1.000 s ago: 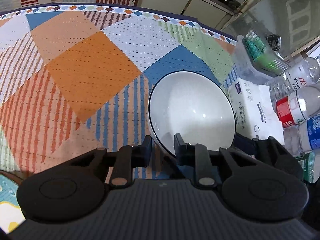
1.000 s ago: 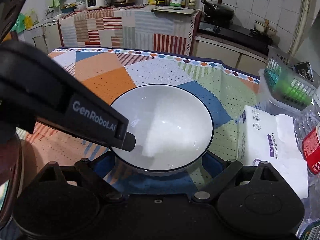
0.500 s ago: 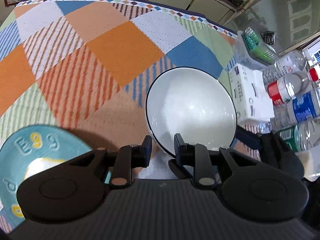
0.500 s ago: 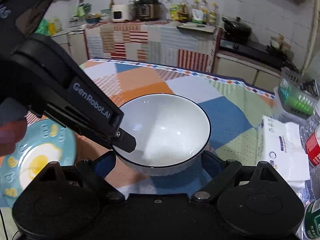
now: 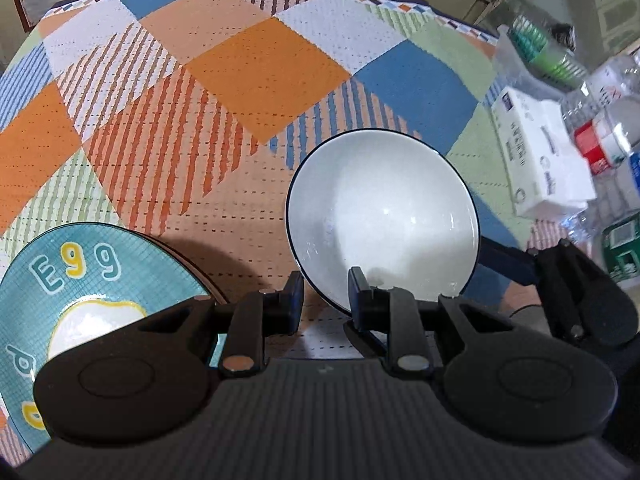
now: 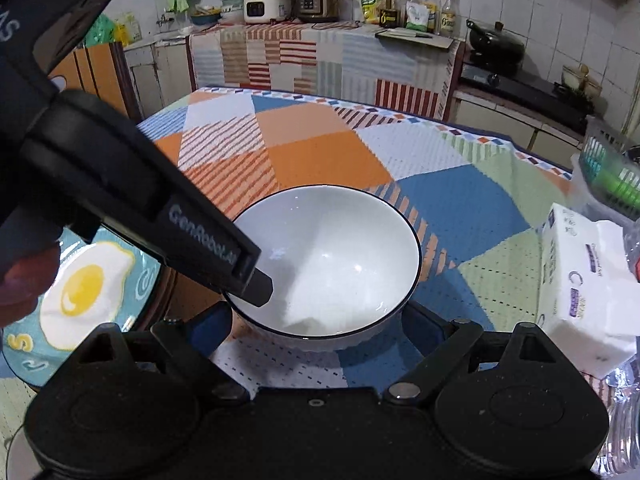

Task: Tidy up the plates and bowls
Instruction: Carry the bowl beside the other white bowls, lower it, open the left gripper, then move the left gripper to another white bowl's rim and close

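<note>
A white bowl point(image 6: 332, 264) with a thin dark rim hangs just above the patchwork tablecloth point(image 5: 260, 68). My left gripper point(image 5: 325, 292) is shut on the bowl's near-left rim, one finger inside and one outside; its finger point(image 6: 248, 276) shows in the right wrist view. My right gripper point(image 6: 316, 320) clasps the bowl from both sides with its blue fingers point(image 6: 420, 324) spread wide against the outer wall. To the left lies a teal plate point(image 5: 80, 280) with a fried-egg print point(image 6: 88, 280), its dark rim close to the bowl.
A white tissue pack point(image 6: 580, 292) lies to the right of the bowl, with water bottles point(image 5: 600, 140) and a green basket point(image 6: 612, 176) behind it. A hand point(image 6: 24, 280) shows at the left edge. A counter with cookers point(image 6: 320, 52) stands beyond the table.
Both grippers have carried the bowl to the left over the cloth. The teal plate has come into view at the left and now lies close beside the bowl.
</note>
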Demonstrator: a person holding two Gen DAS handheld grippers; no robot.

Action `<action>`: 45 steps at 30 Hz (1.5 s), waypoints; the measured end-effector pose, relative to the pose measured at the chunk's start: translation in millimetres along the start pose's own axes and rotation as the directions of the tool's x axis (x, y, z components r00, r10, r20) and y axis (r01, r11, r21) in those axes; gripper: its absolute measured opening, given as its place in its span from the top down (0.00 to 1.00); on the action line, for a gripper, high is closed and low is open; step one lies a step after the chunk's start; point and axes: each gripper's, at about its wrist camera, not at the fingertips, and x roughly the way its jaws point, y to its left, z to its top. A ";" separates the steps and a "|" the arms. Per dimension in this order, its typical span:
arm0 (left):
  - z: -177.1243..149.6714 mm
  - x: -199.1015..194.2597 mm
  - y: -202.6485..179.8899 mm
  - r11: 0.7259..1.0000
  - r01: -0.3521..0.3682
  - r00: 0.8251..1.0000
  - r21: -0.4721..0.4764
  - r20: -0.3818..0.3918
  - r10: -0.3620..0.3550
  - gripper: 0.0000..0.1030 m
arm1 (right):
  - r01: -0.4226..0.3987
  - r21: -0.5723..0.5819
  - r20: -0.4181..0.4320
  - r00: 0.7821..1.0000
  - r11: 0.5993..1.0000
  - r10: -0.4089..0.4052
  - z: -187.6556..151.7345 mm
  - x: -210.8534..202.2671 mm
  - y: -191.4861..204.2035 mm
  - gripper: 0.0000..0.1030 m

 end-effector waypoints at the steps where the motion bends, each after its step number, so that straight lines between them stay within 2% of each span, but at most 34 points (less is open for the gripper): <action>1: -0.7 -0.6 -0.6 1.000 -0.002 1.000 0.009 0.006 0.002 0.79 | -0.001 0.002 -0.008 1.000 1.000 0.002 -0.4 1.3 0.1 0.08; 5: -0.3 -1.8 -1.9 1.000 -0.004 1.000 0.013 0.000 0.004 0.77 | -0.007 0.016 -0.019 1.000 1.000 0.007 0.0 3.3 -2.0 0.08; 11: -5.2 -24.8 -9.7 0.998 -0.022 1.000 0.055 0.017 0.021 0.62 | 0.004 0.026 -0.005 1.000 1.000 -0.003 0.5 -17.5 0.9 0.09; 14: -10.1 -43.5 -13.4 0.996 -0.029 0.999 0.087 0.034 0.026 0.60 | 0.015 0.000 0.019 1.000 1.000 -0.015 -0.7 -39.8 7.5 0.09; 18: -20.4 -69.8 -20.9 0.989 -0.043 0.998 0.142 0.040 0.038 0.53 | 0.027 -0.042 0.057 0.998 0.999 -0.025 -4.4 -75.7 15.5 0.09; 21: -29.7 -87.3 -27.4 0.979 -0.067 0.997 0.192 0.036 0.061 0.51 | 0.032 -0.058 0.074 0.997 0.998 -0.028 -10.4 -102.2 19.1 0.09; 23: -35.9 -97.7 -30.1 0.975 -0.053 0.999 0.215 0.021 0.050 0.48 | 0.036 -0.061 0.076 0.997 0.997 -0.032 -14.8 -117.9 19.4 0.09; 31: -64.3 -128.0 -45.3 0.951 -0.038 0.999 0.308 -0.013 0.044 0.40 | 0.019 0.030 0.053 0.998 0.999 -0.021 -30.3 -166.8 9.5 0.09; 35: -74.3 -138.2 -51.7 0.945 -0.040 0.999 0.325 -0.017 0.048 0.37 | 0.008 0.075 0.030 0.999 0.997 -0.010 -41.6 -179.8 5.8 0.08; 45: -94.1 -148.3 -72.0 0.918 -0.012 0.998 0.397 -0.050 0.034 0.30 | 0.040 0.086 -0.017 0.999 0.995 -0.039 -75.0 -200.0 8.5 0.08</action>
